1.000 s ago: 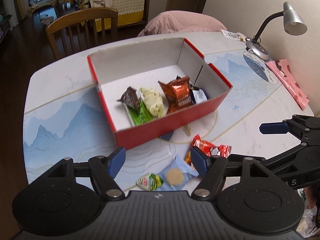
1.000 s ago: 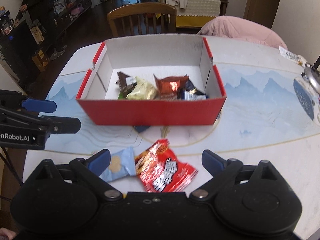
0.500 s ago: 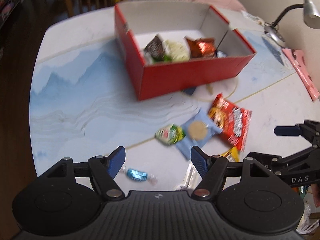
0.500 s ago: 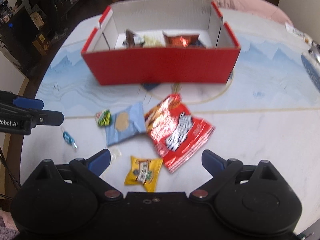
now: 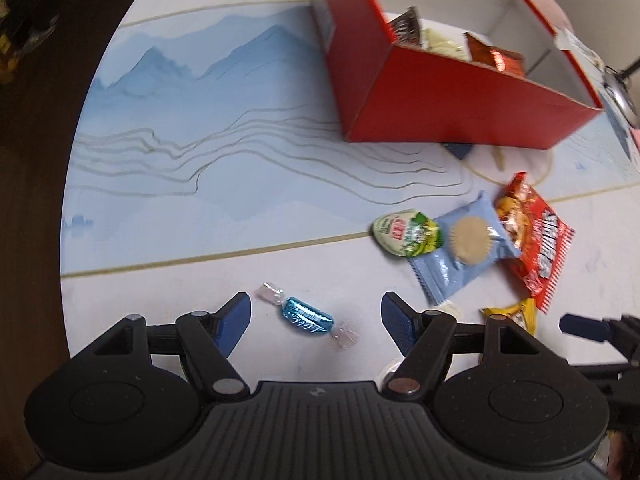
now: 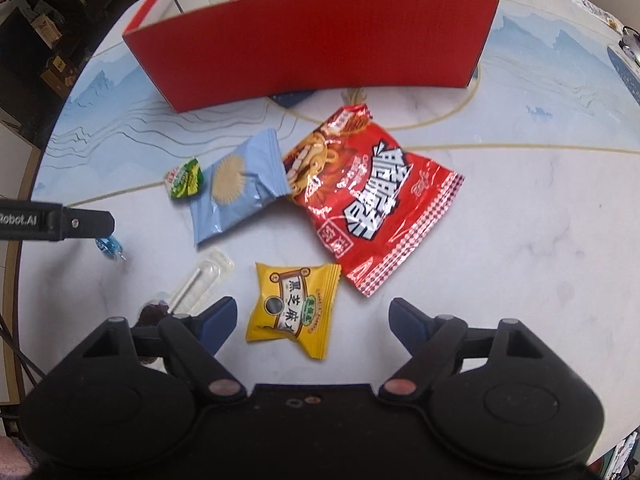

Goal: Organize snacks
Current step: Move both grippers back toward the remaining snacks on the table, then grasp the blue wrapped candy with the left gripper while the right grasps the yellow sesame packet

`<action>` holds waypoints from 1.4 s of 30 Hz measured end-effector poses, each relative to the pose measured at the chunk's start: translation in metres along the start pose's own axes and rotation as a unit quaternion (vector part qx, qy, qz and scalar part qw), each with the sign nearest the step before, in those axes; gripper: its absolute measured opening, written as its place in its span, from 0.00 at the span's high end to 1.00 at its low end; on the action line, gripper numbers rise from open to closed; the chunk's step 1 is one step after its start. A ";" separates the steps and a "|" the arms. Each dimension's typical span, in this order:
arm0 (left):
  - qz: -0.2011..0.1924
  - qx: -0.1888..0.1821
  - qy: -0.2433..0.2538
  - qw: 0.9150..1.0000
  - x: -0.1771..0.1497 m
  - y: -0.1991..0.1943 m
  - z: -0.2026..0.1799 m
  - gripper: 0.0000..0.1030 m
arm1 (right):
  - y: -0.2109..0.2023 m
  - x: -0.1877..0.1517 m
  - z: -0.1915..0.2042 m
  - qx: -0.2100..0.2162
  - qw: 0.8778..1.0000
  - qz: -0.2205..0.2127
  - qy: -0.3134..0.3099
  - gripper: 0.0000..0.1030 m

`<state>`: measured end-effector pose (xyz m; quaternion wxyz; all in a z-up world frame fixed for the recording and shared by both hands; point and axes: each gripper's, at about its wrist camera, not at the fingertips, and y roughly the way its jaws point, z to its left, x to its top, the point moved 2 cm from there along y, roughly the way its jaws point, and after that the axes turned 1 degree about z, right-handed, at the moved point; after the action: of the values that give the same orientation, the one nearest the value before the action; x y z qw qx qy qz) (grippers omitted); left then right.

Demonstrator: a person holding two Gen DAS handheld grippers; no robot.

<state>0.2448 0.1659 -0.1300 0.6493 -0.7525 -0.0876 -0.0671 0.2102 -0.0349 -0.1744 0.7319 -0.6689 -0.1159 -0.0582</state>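
A red cardboard box holds several snacks at the back of the table. My left gripper is open, its fingers on either side of a blue foil candy lying on the table. My right gripper is open just above a yellow sesame snack packet. A red chip bag, a light blue biscuit packet and a small green packet lie between the grippers and the box.
A clear plastic wrapper with a stick lies left of the yellow packet. The left gripper's arm reaches in from the left edge. A lamp base stands at the far right. The table edge curves close on the left.
Both grippers have pulled back from the box and dropped low toward the table. The blue candy now sits between the left fingers and the yellow packet before the right ones.
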 end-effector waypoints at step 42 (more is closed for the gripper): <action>-0.007 0.011 -0.024 1.000 -0.008 0.016 0.009 0.88 | 0.003 -0.014 0.005 -0.002 1.000 -0.010 -0.012 0.59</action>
<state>0.2405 0.1723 -0.1488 0.6549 -0.7459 -0.1093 -0.0525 0.1971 -0.0309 -0.1806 0.7285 -0.6698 -0.1315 -0.0581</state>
